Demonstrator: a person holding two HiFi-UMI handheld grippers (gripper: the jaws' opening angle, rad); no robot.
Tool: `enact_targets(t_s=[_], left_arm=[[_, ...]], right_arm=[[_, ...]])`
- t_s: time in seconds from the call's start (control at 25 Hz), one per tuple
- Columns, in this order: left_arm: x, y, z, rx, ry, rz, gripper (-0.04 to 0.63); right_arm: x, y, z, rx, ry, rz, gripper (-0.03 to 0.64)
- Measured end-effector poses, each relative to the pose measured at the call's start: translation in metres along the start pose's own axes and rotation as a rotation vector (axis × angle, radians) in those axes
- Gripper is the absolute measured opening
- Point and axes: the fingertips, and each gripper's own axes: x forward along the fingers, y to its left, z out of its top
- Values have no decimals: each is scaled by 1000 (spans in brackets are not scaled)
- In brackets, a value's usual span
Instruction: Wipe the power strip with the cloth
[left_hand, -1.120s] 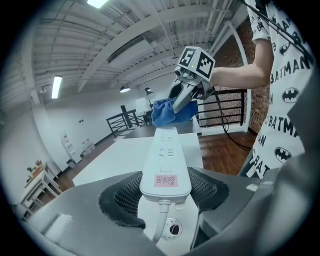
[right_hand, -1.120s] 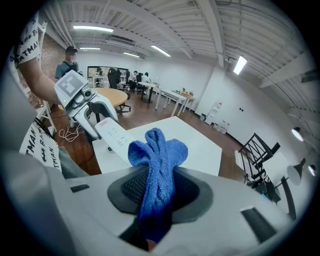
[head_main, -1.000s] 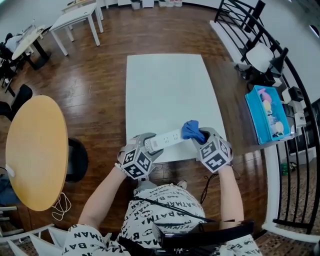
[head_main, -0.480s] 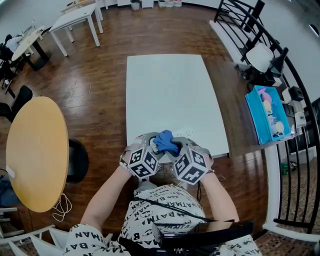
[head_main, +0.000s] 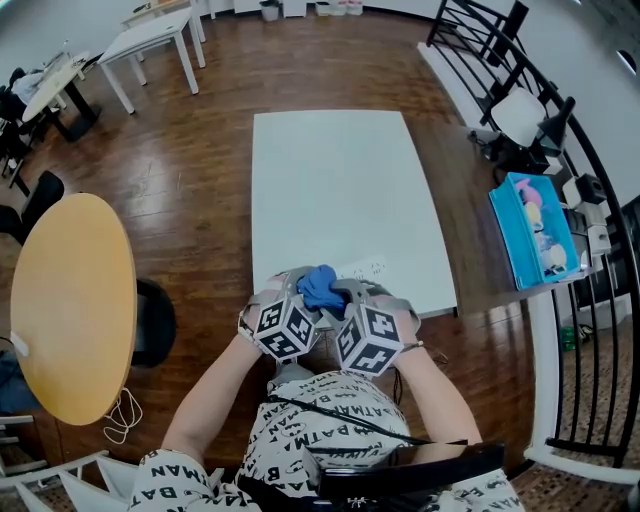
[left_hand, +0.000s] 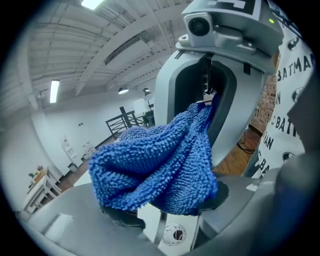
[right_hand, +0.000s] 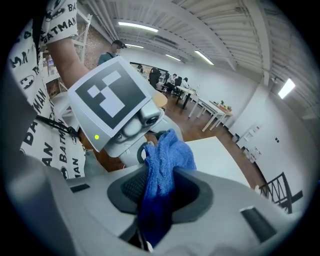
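Note:
At the front edge of the white table (head_main: 340, 180), the white power strip (head_main: 368, 269) lies crosswise with only its right end showing. My left gripper (head_main: 298, 296) is shut on the strip's left end. My right gripper (head_main: 336, 296) sits close beside it, shut on the bunched blue cloth (head_main: 320, 285), which rests on top of the strip. In the left gripper view the cloth (left_hand: 155, 170) drapes over the strip (left_hand: 170, 231) between my jaws. In the right gripper view the cloth (right_hand: 162, 167) is pinched between the dark pads (right_hand: 127, 187). The middle of the strip is hidden.
A round wooden table (head_main: 70, 300) and a black chair (head_main: 155, 320) stand to the left. A blue bin (head_main: 535, 235) sits on a brown side surface at the right, beside a black railing (head_main: 590, 180). White desks (head_main: 150, 40) stand far back left.
My right gripper has slid the cloth leftward along the strip, from its right end to right beside the left gripper. The left gripper has stayed put.

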Motion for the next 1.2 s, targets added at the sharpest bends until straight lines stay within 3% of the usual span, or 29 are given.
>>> enact_targets(t_s=[0.4,0.92,1.08,1.2], left_arm=[[-12,0,1,-52,-42,3,281],[-33,2,7,-68,-86,13,281],[-33,1,9,-65,-86,10,281],[-28,2,9,-59,-79,12,281]], right_arm=[[-10,-24,-33,-45,104,-113,121],[-44,-95,-130,80,291,-306,121],[-50,-98,-134,98,292,-328,121],[-44,-89,-125,56,297,-319,121]])
